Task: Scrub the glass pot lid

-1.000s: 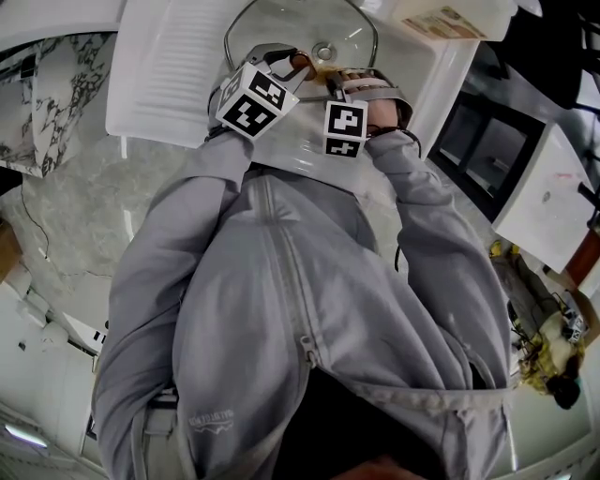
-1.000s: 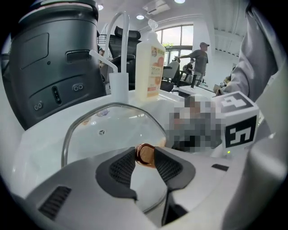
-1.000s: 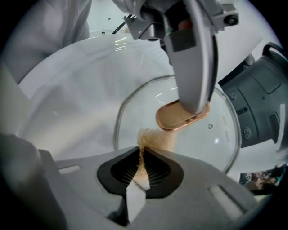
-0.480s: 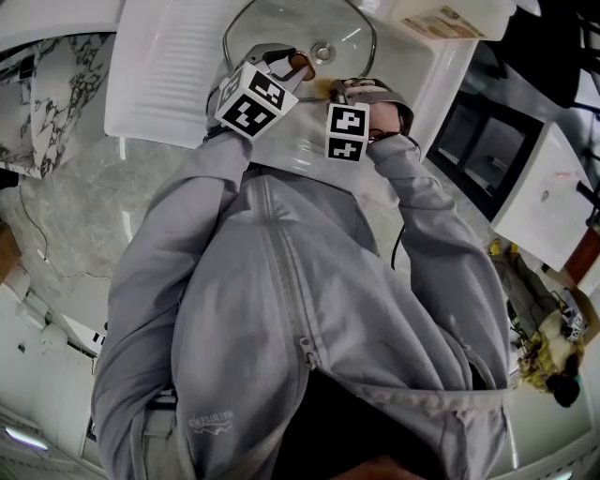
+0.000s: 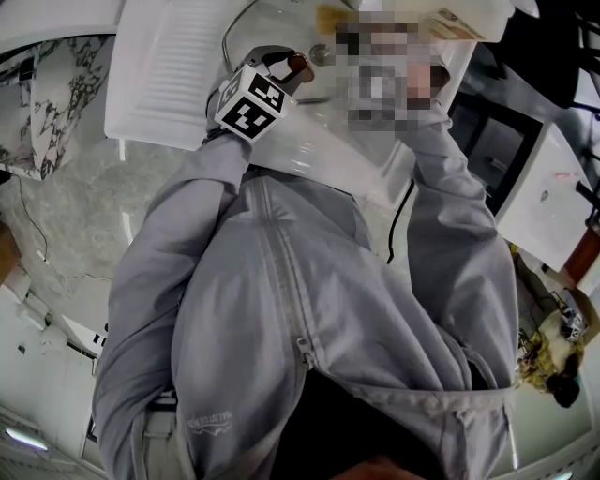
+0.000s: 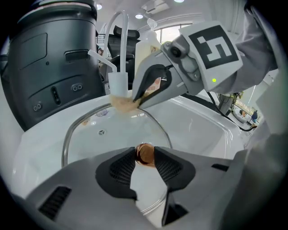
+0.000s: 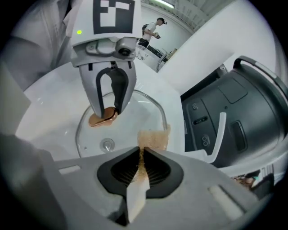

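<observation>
Head view: a person in a grey zip jacket [image 5: 281, 309] bends over a white sink [image 5: 169, 56]; the glass pot lid [image 5: 277, 28] sits in the basin at 12 o'clock.
Left gripper [image 6: 145, 155]: jaws clamped on the lid's copper knob [image 6: 145, 152], one ribbed pad on each side, at 6 o'clock in the left gripper view.
Lid: metal rim curving round the knob, drain showing through the glass.
Scrub pad [image 7: 153, 140]: tan, touching the lid's rim at 11 o'clock from the knob in the left gripper view.
Right gripper [image 7: 142, 167]: jaws pinched tight on the pad's near end.
Backdrop: white faucet [image 6: 119, 40] at 12 o'clock, dark appliance [image 6: 54, 67] at 10 o'clock.
</observation>
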Motion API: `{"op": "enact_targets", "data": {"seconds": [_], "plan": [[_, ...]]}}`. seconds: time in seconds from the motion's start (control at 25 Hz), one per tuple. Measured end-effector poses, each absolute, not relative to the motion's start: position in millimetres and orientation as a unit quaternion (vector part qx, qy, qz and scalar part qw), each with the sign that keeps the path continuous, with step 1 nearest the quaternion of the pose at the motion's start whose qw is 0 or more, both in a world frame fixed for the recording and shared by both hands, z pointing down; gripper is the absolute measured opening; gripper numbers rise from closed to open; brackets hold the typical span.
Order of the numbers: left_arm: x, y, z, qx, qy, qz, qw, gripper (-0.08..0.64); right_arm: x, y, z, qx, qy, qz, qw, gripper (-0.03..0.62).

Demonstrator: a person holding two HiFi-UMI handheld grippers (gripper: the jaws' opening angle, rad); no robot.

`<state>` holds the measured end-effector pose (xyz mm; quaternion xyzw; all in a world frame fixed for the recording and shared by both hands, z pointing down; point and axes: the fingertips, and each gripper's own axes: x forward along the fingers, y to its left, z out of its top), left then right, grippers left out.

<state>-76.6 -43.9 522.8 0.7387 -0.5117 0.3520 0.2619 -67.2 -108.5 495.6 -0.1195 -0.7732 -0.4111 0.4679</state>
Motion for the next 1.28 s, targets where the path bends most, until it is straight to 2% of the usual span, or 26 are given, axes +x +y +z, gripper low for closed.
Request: {"op": "enact_targets", "data": {"seconds": [0.44,0.88,1.28], "plan": [[-77.1,-43.5,522.9,0.741,-0.510,0.350,0.260,0.129,-87.7,-123.9,520.1,-0.114,-0.772,-0.416,0.467,0.029],[-77.4,-42.3,522.8,0.743,-0.510,0.346,0.260,0.129,-33.6,-122.8,549.7,-0.084,-0.778,-0.353,0.513,0.029],[-76.9,-42.1,523.1,0.744,-0.511,0.347,0.256,0.129,10.7,-64.6,603.2,-0.154,-0.738,-0.325,0.571,0.029]]}}
